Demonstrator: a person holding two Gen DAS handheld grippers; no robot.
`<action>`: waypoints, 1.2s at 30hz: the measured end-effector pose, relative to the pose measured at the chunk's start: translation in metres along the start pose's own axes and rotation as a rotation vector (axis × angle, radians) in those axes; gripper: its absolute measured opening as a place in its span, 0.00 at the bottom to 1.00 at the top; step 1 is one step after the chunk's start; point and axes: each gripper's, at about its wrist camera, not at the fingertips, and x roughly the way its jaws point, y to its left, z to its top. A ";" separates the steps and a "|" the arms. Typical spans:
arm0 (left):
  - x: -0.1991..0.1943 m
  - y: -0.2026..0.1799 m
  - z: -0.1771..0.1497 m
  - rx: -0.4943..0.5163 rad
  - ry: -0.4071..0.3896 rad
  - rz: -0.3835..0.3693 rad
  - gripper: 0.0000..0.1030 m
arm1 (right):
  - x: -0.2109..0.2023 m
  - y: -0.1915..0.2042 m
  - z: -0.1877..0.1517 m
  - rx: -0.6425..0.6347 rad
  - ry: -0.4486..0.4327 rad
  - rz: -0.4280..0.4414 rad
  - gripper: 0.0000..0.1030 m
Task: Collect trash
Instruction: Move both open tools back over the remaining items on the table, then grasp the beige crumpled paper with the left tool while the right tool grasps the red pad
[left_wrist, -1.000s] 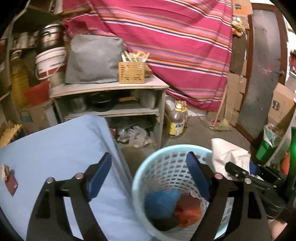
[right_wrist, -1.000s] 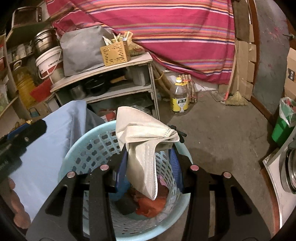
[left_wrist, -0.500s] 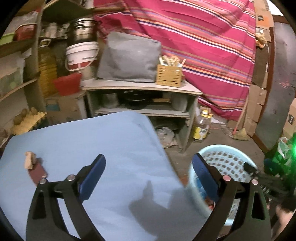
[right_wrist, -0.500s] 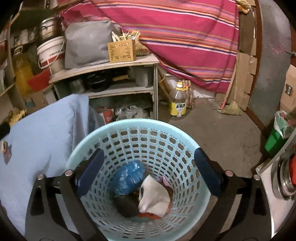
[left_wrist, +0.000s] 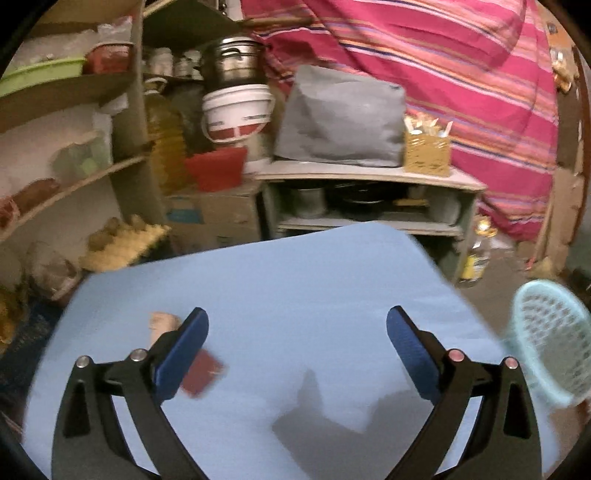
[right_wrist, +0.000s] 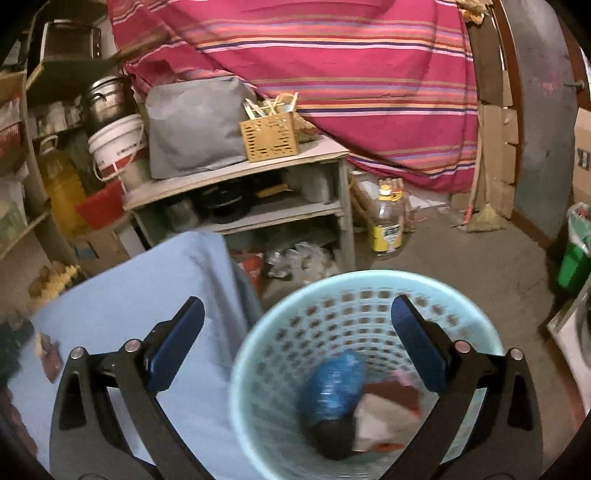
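- left gripper: fingers spread, empty, aimed at red wrapper near bench left edge, likely next pickup
- right gripper: fingers spread, empty, over trash basket

Your pale-blue lattice basket stands upright on the floor beside the counter — holding a blue bag and white mask. On the counter: dark-red scrap, tan scrap — both blurred.

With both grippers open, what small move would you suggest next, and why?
Probably ease the left gripper left and down over the dark red scrap on the blue cloth: it lies beside the left finger, and the basket already holds the rest.
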 end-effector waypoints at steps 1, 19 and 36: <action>0.004 0.009 -0.003 0.008 0.003 0.020 0.93 | 0.002 0.010 -0.001 -0.010 -0.002 0.003 0.96; 0.098 0.140 -0.027 -0.197 0.082 0.183 0.92 | 0.045 0.170 -0.039 -0.269 0.048 0.112 0.96; 0.134 0.164 -0.041 -0.346 0.261 0.013 0.49 | 0.057 0.226 -0.058 -0.322 0.099 0.179 0.96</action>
